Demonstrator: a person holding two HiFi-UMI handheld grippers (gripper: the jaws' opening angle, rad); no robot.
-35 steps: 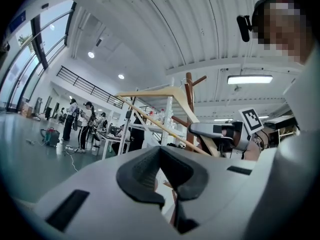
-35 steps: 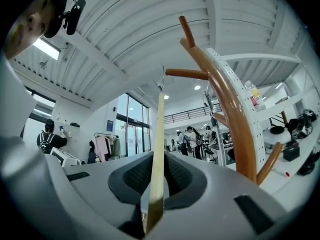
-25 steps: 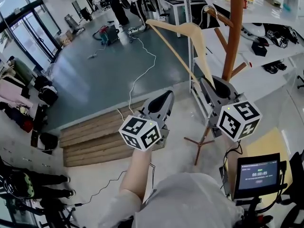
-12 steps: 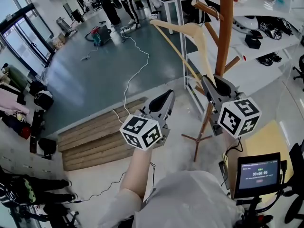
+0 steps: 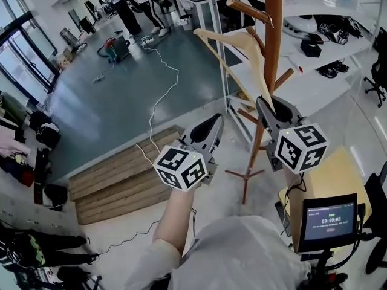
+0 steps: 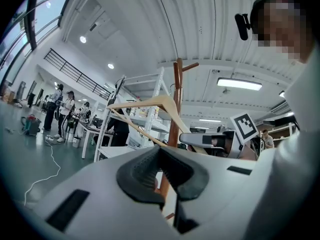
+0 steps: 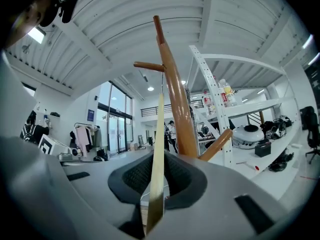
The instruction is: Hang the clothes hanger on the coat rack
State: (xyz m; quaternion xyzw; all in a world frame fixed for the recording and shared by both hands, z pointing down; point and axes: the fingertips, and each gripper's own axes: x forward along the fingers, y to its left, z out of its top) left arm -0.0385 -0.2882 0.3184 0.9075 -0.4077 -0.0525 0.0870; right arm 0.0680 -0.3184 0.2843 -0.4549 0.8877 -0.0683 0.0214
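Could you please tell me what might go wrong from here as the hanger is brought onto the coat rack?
1. The right gripper pinches the pale wooden clothes hanger only at the tip of one arm, so the hanger may pivot or slip in the jaws.
2. The hanger is close against the brown wooden coat rack. A knock on its upper peg could rock the rack on its thin legs.

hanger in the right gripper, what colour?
Pale light-wood hanger, lighter than the reddish-brown wooden coat rack. Clearest in the head view.
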